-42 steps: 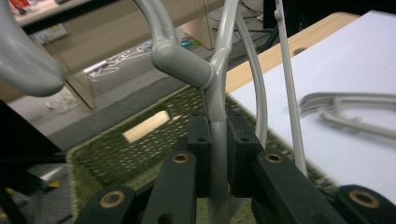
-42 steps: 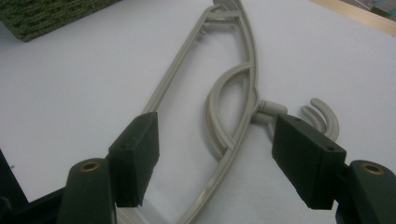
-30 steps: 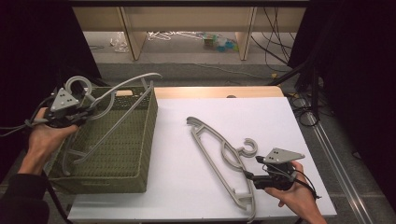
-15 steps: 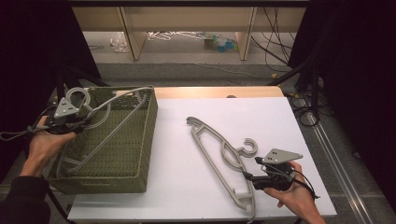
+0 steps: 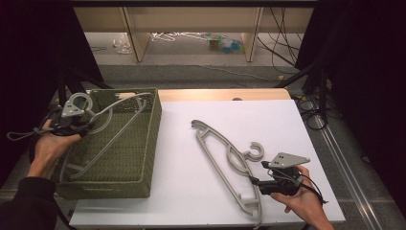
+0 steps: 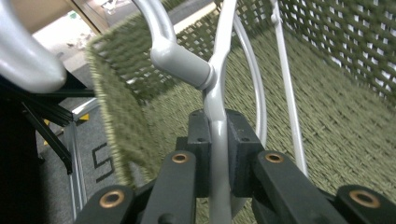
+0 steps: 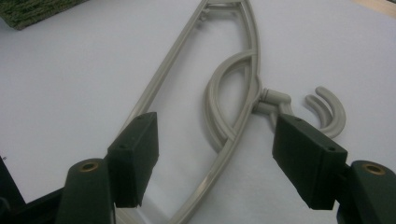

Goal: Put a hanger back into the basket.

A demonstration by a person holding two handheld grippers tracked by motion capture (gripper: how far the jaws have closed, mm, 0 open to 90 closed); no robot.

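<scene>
The left gripper is clamped on one grey hanger, held over the green basket at the left; the right gripper, jaws apart, hovers near a second hanger lying on the white table, not yet picked up

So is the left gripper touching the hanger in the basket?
Touching. The left gripper view shows the left gripper with both black pads pressed against the grey hanger, just below its hook neck, over the green basket.
</scene>
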